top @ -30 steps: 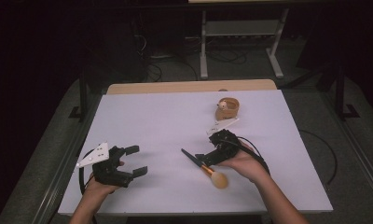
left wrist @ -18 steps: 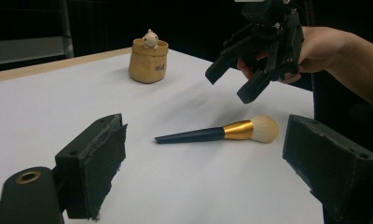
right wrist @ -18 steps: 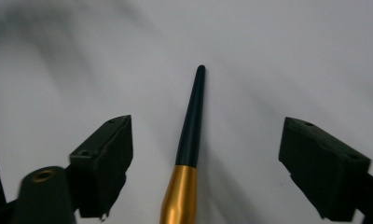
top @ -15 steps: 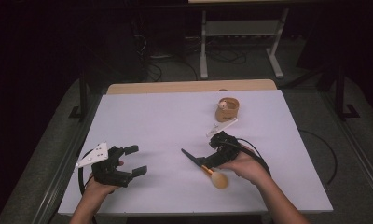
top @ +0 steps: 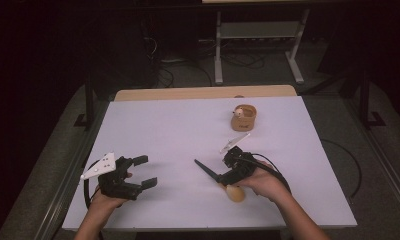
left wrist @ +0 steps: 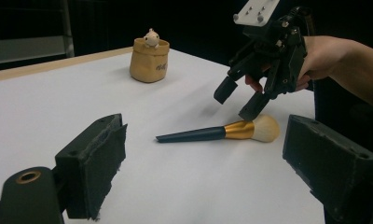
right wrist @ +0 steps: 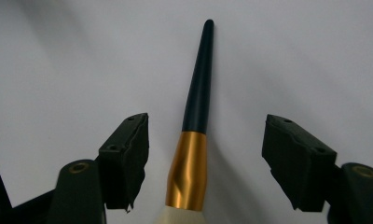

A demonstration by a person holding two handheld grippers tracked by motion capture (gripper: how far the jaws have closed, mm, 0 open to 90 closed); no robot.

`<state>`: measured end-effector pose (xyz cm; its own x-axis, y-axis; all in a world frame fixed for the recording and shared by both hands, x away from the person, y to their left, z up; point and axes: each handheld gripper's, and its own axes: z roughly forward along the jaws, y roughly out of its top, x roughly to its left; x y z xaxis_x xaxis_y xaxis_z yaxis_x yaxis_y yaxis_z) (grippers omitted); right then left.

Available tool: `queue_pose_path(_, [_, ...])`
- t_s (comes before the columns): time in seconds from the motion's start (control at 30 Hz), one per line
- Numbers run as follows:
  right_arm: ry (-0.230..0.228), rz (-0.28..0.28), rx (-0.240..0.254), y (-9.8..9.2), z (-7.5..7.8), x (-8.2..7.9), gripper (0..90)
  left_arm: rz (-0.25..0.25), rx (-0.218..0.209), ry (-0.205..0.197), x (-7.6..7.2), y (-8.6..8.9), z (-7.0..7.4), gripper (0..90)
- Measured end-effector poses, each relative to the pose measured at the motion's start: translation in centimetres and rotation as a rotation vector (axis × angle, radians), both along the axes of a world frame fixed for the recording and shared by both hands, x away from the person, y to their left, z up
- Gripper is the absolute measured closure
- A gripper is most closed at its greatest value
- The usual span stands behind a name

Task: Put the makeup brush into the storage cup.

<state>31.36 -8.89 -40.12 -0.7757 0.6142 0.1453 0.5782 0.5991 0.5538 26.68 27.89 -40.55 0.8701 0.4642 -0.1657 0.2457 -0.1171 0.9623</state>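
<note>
- Straddling the makeup brush [right wrist: 194,116], the right gripper [right wrist: 205,158] has its jaws spread wide, one on each side of the gold ferrule [right wrist: 188,170]; neither pad touches it, so nothing is grasped.
- The brush lies flat on the white table [top: 168,130], near the person's edge and right of centre, its dark handle tip pointing toward the left gripper and its pale bristle head [left wrist: 265,128] nearest the right hand [top: 263,182].
- In the left gripper view the right gripper [left wrist: 243,100] sits tilted above the ferrule with its lower jaw tip just over the bristle end; whether it touches cannot be told.
- The left gripper [top: 140,172] rests unclenched and empty, well apart from the brush at the table's left.
- A small tan pouch [top: 244,118] with a little figure poking out of its top stands upright farther back, apart from the work.
- Judgement: the step in hand appears to be picking up the brush. To do it well, lower until both pads flank the ferrule or the handle just beyond it, not the soft bristles, then close squarely.
- Risk: the tapered handle may pivot or slip if gripped off-centre; the ferrule looks the firmer seat.
</note>
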Motion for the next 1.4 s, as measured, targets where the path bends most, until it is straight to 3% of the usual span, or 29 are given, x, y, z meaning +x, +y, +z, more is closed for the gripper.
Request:
queue_pose_path(0.53, [0.072, 0.005, -0.058, 0.1, -1.5, -0.5, 47.1, -0.004, -0.002, 0.007, 0.0, -0.1, 0.0, 12.6])
queue_pose_path(1.4, [0.069, 0.025, -0.113, 0.7, -2.5, -1.0, 61.7, -0.008, -0.005, 0.005, 0.0, -0.1, 0.0, 12.6])
